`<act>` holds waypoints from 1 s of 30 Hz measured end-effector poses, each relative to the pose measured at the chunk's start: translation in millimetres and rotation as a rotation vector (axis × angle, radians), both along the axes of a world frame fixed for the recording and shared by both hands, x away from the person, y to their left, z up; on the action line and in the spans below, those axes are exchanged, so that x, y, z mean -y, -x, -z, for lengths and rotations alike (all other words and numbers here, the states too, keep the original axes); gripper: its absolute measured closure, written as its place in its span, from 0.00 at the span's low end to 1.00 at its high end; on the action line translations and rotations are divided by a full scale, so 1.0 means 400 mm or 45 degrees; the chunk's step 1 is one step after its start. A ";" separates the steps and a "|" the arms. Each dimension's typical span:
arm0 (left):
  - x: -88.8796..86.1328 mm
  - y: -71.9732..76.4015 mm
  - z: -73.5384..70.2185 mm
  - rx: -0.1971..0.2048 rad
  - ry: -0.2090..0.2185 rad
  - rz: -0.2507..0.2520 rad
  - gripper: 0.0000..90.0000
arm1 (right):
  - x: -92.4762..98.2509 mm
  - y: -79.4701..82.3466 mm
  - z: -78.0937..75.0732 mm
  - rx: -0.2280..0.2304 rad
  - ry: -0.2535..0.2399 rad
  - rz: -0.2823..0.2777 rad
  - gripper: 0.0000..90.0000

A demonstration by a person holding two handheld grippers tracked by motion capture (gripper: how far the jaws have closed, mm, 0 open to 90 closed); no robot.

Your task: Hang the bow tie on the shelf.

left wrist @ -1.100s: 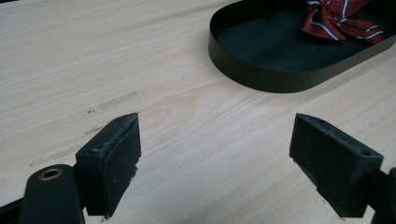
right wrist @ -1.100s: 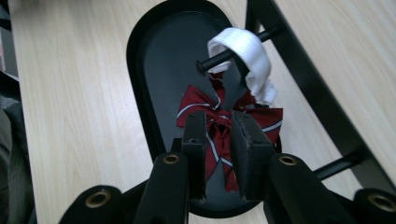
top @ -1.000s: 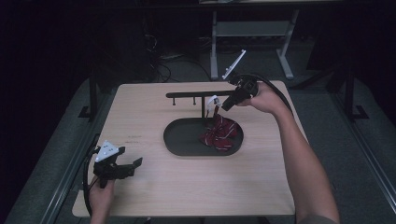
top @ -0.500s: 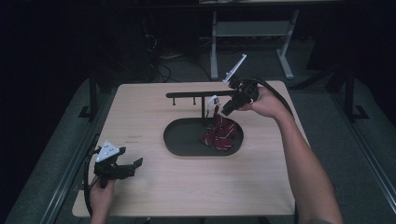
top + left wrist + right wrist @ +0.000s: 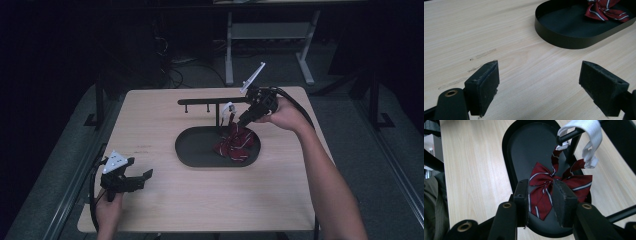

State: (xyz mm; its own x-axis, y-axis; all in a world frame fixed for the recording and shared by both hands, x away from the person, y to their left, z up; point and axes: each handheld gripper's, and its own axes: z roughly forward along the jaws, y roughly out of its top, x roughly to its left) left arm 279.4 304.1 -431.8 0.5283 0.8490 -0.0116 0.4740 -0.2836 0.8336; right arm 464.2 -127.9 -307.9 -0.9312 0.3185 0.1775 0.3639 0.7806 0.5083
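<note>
Dark red cloth with white stripes, tied as a bow tie (image 5: 554,188), is seen lying over the far end of a black oval tray (image 5: 200,152) set near the middle of a pale wooden table (image 5: 210,200). A white elastic band (image 5: 590,135) joined to the bow tie is looped over the horizontal bar of a black rack (image 5: 210,101) that stands at the tray's far edge. In the high view the right gripper (image 5: 243,120) is held by the right hand (image 5: 285,116) above the far right end of the tray, pointed down toward the bow tie. In the right gripper view its jaws are seen drawn fairly close together with a narrow gap left between them, and the bow tie's red cloth is seen through that gap; whether the pads are pressed on the cloth or only hang over it cannot be told. The left gripper (image 5: 142,179) is held by the left hand (image 5: 107,212) low over the near left corner of the table, well apart from the tray. In the left gripper view its jaws are spread wide over bare wood with nothing between them, and the tray's near wall and part of the bow tie are seen beyond them.
</note>
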 end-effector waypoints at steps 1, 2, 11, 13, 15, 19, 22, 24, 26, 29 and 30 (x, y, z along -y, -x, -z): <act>0.000 0.000 0.000 0.000 0.000 0.000 0.18 | 0.001 0.001 0.002 -0.005 0.002 0.003 0.72; 0.000 0.000 0.000 0.001 0.000 0.000 0.18 | 0.002 0.002 0.004 -0.004 0.002 0.001 0.72; 0.001 0.000 0.000 0.002 -0.002 0.000 0.18 | 0.014 0.015 0.017 -0.011 -0.008 0.012 0.70; 0.002 0.001 0.000 0.002 -0.001 -0.002 0.18 | 0.016 0.015 0.020 -0.005 -0.017 0.006 0.70; 0.002 0.001 -0.001 0.000 -0.002 -0.002 0.18 | 0.018 0.017 0.021 -0.013 -0.011 0.013 0.69; 0.001 0.001 0.000 -0.001 0.004 -0.005 0.18 | 0.018 0.025 0.022 -0.013 -0.015 0.012 0.69; 0.001 0.001 -0.001 0.001 0.002 -0.003 0.18 | 0.020 0.029 0.025 -0.012 -0.013 0.009 0.68; 0.001 0.002 -0.002 -0.001 -0.004 -0.002 0.18 | 0.024 0.033 0.027 -0.016 -0.016 0.017 0.67; 0.001 0.002 -0.001 0.000 -0.003 -0.002 0.18 | 0.029 0.036 0.031 -0.018 -0.022 0.019 0.67; 0.001 0.002 -0.001 0.001 0.001 -0.004 0.18 | 0.038 0.045 0.039 -0.026 -0.036 0.029 0.66; 0.001 0.002 -0.001 0.001 0.001 -0.004 0.18 | 0.040 0.049 0.042 -0.025 -0.040 0.031 0.66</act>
State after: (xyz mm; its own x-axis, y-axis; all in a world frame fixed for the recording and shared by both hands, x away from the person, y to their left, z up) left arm 278.7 303.6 -431.5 0.5256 0.8507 -0.0118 0.4742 -0.2814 0.8342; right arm 444.6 -143.9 -324.7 -0.9195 0.3349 0.2057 0.3925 0.7551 0.5251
